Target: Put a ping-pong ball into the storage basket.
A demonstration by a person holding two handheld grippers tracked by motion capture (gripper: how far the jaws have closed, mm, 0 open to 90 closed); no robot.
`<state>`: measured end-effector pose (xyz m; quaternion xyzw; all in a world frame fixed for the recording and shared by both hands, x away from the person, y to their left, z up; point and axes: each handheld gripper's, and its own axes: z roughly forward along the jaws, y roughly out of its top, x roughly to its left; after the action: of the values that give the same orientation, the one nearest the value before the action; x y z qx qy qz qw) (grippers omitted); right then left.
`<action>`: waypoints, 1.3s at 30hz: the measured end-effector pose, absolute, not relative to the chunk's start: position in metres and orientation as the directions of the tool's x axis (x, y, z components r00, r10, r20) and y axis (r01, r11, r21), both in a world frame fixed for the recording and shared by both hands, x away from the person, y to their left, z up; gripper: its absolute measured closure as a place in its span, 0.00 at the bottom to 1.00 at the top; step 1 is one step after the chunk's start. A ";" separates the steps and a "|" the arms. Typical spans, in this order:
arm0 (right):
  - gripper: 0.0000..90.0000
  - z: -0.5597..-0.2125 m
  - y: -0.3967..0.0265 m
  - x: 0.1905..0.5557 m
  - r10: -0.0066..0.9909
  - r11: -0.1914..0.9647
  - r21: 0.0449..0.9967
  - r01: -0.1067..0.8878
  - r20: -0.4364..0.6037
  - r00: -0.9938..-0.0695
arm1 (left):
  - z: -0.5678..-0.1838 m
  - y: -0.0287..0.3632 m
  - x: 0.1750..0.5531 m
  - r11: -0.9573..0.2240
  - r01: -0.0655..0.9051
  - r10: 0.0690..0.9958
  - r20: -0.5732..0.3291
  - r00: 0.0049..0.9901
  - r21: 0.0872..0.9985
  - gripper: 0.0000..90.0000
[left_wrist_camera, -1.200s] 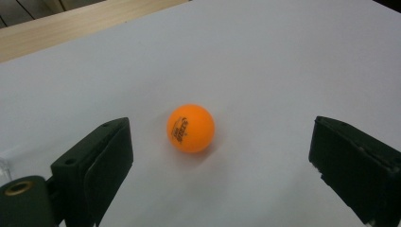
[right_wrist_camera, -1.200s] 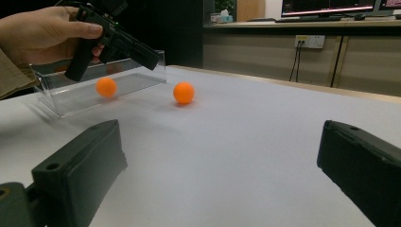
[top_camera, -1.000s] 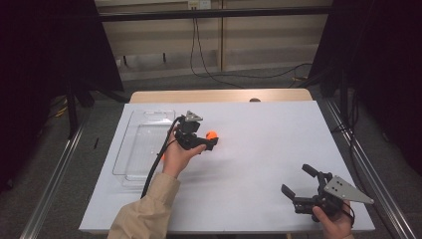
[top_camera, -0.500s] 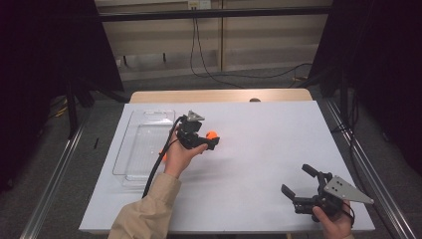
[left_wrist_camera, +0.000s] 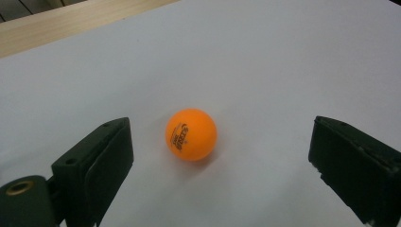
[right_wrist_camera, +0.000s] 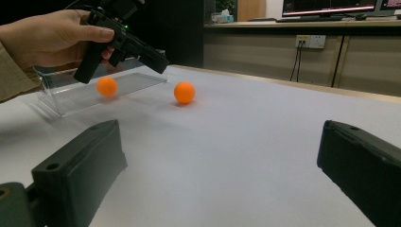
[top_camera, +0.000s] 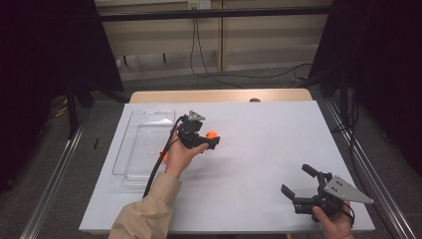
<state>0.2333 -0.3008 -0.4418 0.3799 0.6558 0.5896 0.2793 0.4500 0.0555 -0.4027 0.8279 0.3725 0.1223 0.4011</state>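
An orange ball [left_wrist_camera: 191,135] with dark print rests on the white table, between the wide-apart jaws of my left gripper [left_wrist_camera: 221,128]; neither pad touches it. From above, the left gripper [top_camera: 209,139] is held in a hand near the table's middle, pointing right at that ball [top_camera: 212,134]. A second orange ball [top_camera: 163,155] lies by the right edge of the clear tray [top_camera: 139,149], partly hidden by the hand. My right gripper [top_camera: 297,180] stands open at the front right with nothing in it. It looks across at both balls [right_wrist_camera: 184,92] [right_wrist_camera: 107,87].
The clear plastic tray [right_wrist_camera: 71,94] sits on the table's left side. A wooden strip [top_camera: 219,95] runs along the far edge. Metal rails [top_camera: 54,174] flank the table. A cable [top_camera: 159,164] trails from the left gripper over the sleeve.
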 end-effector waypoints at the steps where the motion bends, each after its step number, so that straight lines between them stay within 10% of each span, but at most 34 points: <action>1: 0.01 -0.442 -0.301 0.233 0.828 0.016 0.986 0.169 0.082 -0.555 | -0.403 0.055 0.450 -0.399 0.521 0.716 -0.098 0.691 0.755 0.08; 39: 0.01 -0.442 -0.301 0.234 0.827 0.014 0.985 0.172 0.085 -0.556 | -0.415 0.049 0.459 -0.402 0.547 0.734 -0.099 0.672 0.735 0.08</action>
<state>0.2339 -0.3006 -0.4421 0.3808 0.6556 0.5900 0.2776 0.4587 0.0485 -0.4153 0.8284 0.3865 0.1210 0.3869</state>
